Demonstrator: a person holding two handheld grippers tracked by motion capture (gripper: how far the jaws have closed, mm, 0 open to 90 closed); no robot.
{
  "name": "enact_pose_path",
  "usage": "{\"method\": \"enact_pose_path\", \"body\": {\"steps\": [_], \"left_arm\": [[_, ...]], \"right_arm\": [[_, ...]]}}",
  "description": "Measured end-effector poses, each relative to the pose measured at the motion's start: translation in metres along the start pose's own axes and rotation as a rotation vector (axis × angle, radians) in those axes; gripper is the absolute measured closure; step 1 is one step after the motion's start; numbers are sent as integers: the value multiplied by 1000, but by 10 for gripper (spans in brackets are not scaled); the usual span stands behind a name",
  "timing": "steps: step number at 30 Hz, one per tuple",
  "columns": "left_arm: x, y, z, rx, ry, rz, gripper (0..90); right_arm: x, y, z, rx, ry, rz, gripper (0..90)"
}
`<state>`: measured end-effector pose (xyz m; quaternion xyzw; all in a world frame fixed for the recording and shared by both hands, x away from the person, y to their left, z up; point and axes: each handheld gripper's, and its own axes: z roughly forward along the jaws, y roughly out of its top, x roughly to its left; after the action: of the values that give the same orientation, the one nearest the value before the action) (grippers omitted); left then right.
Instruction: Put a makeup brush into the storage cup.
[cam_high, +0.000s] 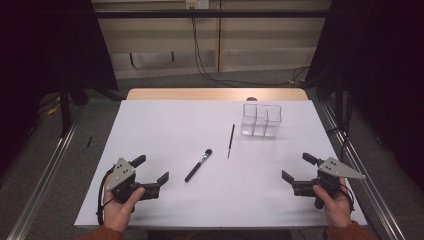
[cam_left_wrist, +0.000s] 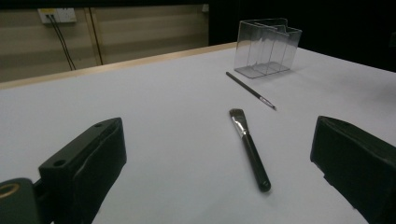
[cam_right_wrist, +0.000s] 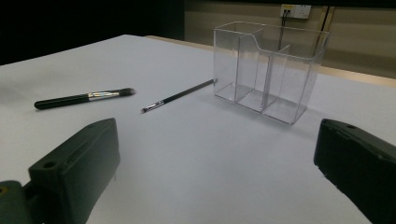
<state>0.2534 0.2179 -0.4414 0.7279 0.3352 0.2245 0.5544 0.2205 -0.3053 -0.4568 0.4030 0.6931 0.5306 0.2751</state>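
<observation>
A thick black makeup brush (cam_high: 198, 164) (cam_left_wrist: 250, 143) (cam_right_wrist: 81, 98) lies near the middle of the white table. A thin black brush (cam_high: 230, 140) (cam_left_wrist: 250, 89) (cam_right_wrist: 177, 96) lies just beyond it. Behind that stands a clear plastic organizer (cam_high: 261, 120) (cam_left_wrist: 267, 47) (cam_right_wrist: 268, 69) with several compartments, nothing in it. My left gripper (cam_high: 151, 169) (cam_left_wrist: 219, 172) rests at the front left, open with nothing between its jaws, a short way left of the thick brush. At the front right my right gripper (cam_high: 298, 167) (cam_right_wrist: 215, 172) is open too, holding nothing.
The white table (cam_high: 170, 125) has a wooden strip along its far edge. Metal rails (cam_high: 47, 165) run on the floor at both sides. Cables (cam_high: 210, 75) hang from a wall socket behind the table. Dark curtains flank the scene.
</observation>
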Motion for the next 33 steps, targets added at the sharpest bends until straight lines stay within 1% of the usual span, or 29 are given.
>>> {"method": "enact_pose_path", "body": {"steps": [2,4,5,6,7,8,11,12,13,14,15,16,17,18,19,22,23,24,26,29,31,32,33], "left_arm": [[0,1,0,-2,-3,-3,35],[2,4,2,7,-10,-33,35],[4,6,3,9,-1,-41,36],[5,8,4,19,9,-14,36],[5,8,4,19,9,-14,36],[6,9,5,26,8,3,36],[6,11,10,34,8,3,36],[6,12,11,36,11,9,36],[5,14,15,39,12,6,38],[5,14,15,39,12,6,40],[5,17,19,38,16,14,41],[5,17,19,38,16,14,41],[5,19,23,38,14,3,41],[5,19,23,38,14,3,41],[5,21,25,37,10,4,41],[3,27,29,16,-2,29,40],[3,27,29,16,-2,29,40],[2,29,32,6,-13,42,41],[2,32,36,-8,-14,26,40],[1,35,42,-6,-16,36,40],[2,37,44,-7,-12,36,39],[2,38,48,-14,-5,30,34],[2,40,49,-9,-7,31,33]], "right_arm": [[1,0,0,-1,2,1,0],[2,0,0,5,-2,-6,0],[2,0,1,4,0,-2,0],[2,1,2,7,3,-1,0],[3,1,2,6,3,-1,0],[3,1,2,7,9,-3,0],[3,1,2,7,11,-2,0],[3,1,2,7,9,1,0],[2,1,2,4,8,1,0],[2,1,2,4,8,1,0],[3,1,2,4,9,0,0],[3,1,2,4,9,0,0],[3,1,2,4,14,-4,0],[4,1,2,5,15,-6,0],[4,1,2,5,15,-6,0],[3,0,3,13,11,-6,0],[3,1,4,13,12,-3,0],[3,1,5,13,14,-1,0],[3,1,5,15,12,-10,0],[4,1,5,15,16,-10,0],[4,1,5,14,16,-10,0],[4,1,4,14,15,-7,0],[4,1,4,12,15,-7,0]]}}
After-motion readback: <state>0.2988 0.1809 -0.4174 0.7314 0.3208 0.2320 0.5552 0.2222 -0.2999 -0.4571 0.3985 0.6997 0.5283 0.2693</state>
